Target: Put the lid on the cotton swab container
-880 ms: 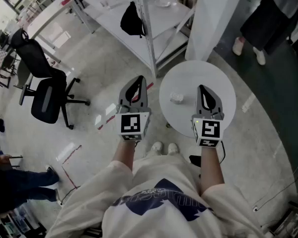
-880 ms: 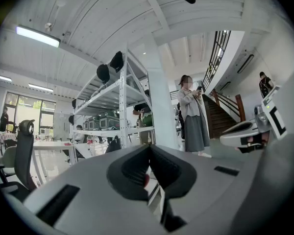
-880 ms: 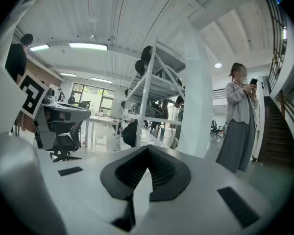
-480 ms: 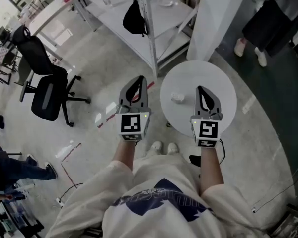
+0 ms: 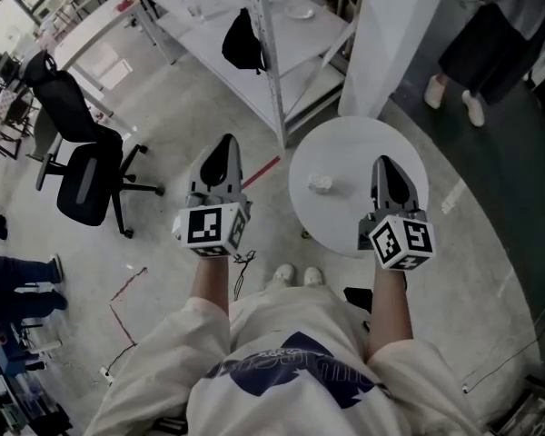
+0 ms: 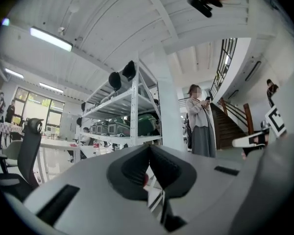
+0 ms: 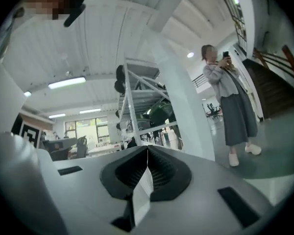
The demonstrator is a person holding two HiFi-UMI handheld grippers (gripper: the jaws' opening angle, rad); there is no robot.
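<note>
My left gripper (image 5: pixel 220 157) and right gripper (image 5: pixel 389 173) are now wider apart than before, jaws closed together and holding nothing. The small white container (image 5: pixel 321 183) sits on the round table (image 5: pixel 345 139), left of my right gripper. Nothing looks started, so next I should probably open the jaws and reach down for it.

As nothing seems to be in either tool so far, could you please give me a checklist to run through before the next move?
1. Left tool empty: ok, its jaws are together on nothing.
2. Right tool empty: ok, its jaws are together on nothing.
3. Jaws open for a grasp: not ok, both are shut.
4. Tools over the round table: right ok; left not ok, it hangs over the floor beside the table.
5. Container found: cannot tell. A small pale object lies on the table, too small to identify.
6. Lid found: cannot tell.
</note>
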